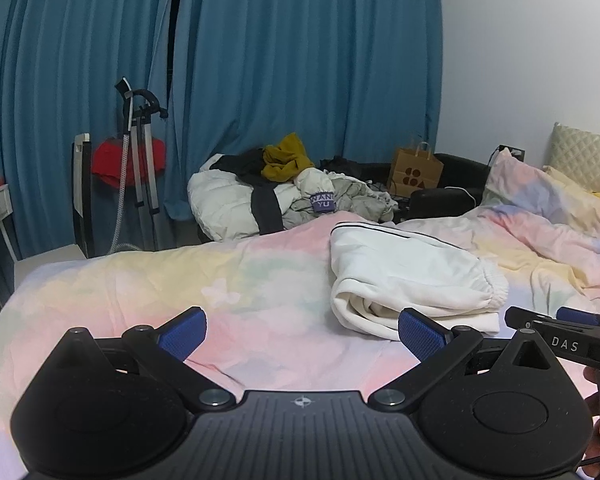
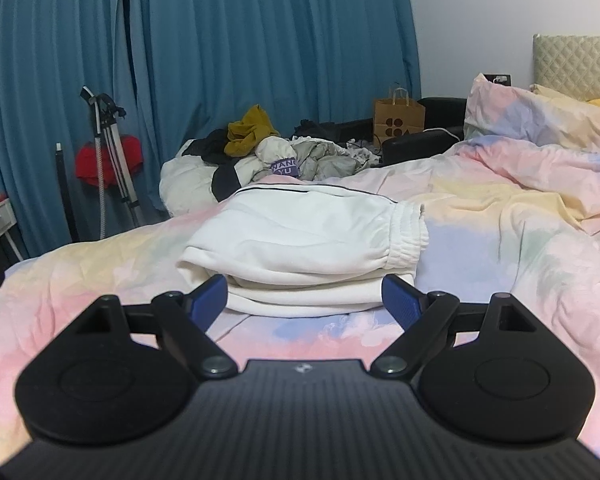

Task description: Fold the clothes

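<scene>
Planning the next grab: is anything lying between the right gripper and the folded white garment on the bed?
Nothing visible does. The right gripper is open and points straight at the folded white garment, with only bare pastel duvet between them. The left gripper, also open, sits off to the garment's left.

My right tool (image 2: 304,300) hangs wide apart just before the folded white fleece trousers with elastic waistband (image 2: 304,240) on the pastel tie-dye bed cover (image 2: 500,240).
</scene>
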Demonstrator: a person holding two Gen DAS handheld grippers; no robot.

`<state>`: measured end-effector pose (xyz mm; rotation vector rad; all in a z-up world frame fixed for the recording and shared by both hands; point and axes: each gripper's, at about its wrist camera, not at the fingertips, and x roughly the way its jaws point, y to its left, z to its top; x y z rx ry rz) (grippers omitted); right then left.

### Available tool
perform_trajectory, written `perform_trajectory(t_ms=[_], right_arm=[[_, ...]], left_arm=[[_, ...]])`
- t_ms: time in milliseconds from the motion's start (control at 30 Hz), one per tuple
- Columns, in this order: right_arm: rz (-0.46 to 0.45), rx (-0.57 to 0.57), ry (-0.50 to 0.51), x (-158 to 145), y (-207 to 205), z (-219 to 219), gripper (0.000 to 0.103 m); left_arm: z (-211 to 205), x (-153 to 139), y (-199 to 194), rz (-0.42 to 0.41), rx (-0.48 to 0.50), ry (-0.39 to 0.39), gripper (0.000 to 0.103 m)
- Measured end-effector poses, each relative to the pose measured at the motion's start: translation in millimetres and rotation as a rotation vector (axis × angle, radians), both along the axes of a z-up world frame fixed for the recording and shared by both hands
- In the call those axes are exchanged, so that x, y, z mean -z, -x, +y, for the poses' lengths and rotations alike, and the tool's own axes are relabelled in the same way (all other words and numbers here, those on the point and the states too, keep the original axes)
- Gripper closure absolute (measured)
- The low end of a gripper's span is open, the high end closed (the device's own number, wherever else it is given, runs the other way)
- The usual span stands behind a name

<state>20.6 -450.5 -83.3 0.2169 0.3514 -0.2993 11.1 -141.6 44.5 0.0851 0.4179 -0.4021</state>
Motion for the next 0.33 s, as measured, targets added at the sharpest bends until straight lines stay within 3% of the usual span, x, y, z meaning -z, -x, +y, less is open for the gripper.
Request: perform_trajectory(t_ms=[333], right_arm=[[0.0, 0.01, 0.007, -0.1, -0.6, -0.2, 0.018]], left_arm=[[3.6, -1.5, 4.0, 0.001, -0.004, -0.002, 0.0]])
